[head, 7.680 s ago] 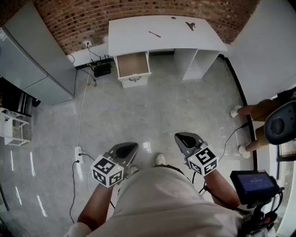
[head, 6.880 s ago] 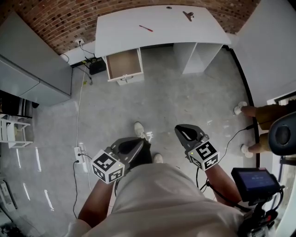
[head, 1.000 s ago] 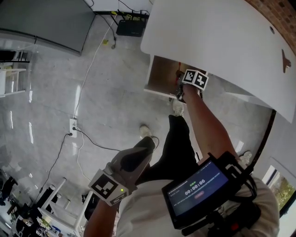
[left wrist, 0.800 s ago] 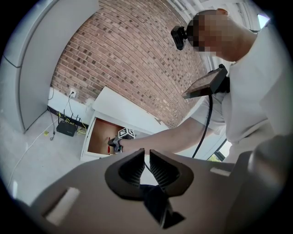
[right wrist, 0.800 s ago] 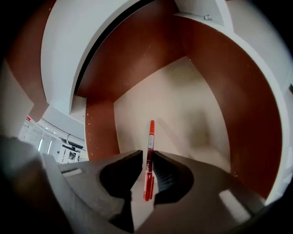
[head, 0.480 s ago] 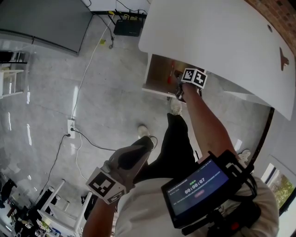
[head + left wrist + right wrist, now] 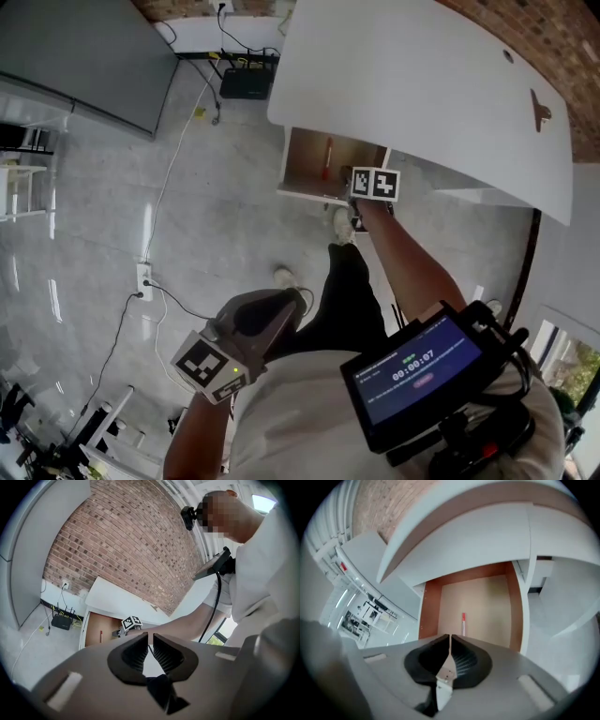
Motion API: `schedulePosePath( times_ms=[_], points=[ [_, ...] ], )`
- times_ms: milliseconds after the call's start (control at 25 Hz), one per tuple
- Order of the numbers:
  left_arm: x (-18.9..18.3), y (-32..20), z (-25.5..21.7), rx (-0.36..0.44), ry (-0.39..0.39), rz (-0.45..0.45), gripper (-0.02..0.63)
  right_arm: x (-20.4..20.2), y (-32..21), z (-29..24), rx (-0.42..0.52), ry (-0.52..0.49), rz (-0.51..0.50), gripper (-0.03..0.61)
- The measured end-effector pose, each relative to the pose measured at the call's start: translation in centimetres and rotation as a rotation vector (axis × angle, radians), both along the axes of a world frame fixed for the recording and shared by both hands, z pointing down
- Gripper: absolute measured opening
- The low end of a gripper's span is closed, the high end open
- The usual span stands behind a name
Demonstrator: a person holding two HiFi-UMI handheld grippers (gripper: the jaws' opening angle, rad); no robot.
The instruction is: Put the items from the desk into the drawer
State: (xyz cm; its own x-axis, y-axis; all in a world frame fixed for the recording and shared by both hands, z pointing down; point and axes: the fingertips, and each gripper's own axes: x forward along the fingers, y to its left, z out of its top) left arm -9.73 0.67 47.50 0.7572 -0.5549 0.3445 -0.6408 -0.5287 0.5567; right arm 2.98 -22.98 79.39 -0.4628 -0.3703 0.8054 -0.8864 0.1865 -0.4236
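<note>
Pen flat in drawer, long axis front-to-back, red end rearward

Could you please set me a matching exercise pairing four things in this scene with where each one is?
Things:
1. red pen
2. small dark item
3. black router
4. right gripper

Places:
A. on the floor by the wall
B. on the desk top
C. held at the front of the open drawer
D. lying inside the drawer

Pairs: 1-D, 2-B, 3-A, 4-C.
</note>
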Motion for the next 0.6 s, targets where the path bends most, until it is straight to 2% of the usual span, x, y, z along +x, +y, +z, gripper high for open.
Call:
schedulePosePath(
  times_ms=[80,200,360,600],
  points=[
    [0.1,0.1,-1.5,0.022,0.007,0.011,0.041,0.2,1.5,-2.5,0.026,0.017,-0.047,0.003],
    [0.3,0.4,-3.6,0.063,0.011,0.035,0.041,0.5,3.5,-6.7,0.063,0.02,-0.091,0.003],
    [0.7,0.7,-4.8,0.106,-0.004,0.071,0.041,0.3,6.0,-10.7,0.12,0.051,-0.199,0.003],
    [1.3,2.5,-8.0,0.162,-0.011,0.089,0.04,0.5,10.7,-19.2,0.215,0.053,-0.281,0.002]
  ],
)
